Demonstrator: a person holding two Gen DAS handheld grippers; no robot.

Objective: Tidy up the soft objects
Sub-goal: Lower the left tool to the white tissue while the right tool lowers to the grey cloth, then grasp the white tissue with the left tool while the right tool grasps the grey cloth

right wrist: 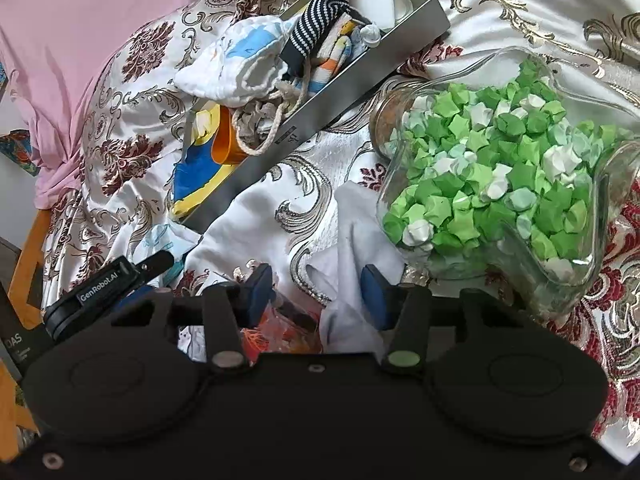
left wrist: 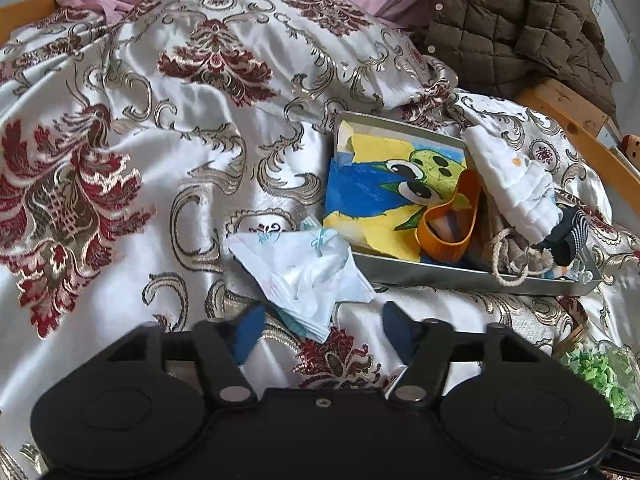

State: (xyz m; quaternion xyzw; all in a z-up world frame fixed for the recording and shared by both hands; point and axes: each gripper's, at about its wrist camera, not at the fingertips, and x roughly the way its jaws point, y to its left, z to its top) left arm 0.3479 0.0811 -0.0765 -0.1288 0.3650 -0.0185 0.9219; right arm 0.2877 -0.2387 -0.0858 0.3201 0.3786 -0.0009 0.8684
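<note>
Left tool (left wrist: 324, 328) spread over tissue (left wrist: 308, 276); right tool (right wrist: 316, 292) spread; tray (left wrist: 460, 276) holds cloths; glass jar (right wrist: 600, 200) paper stars.

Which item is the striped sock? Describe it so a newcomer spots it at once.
Start at the metal tray lying on the patterned bedspread, beside the glass jar of green paper stars. The striped sock sits in the tray's far end, draped over a white drawstring pouch. It is the only dark piece with thin white stripes; its neighbours are white or pastel.
</note>
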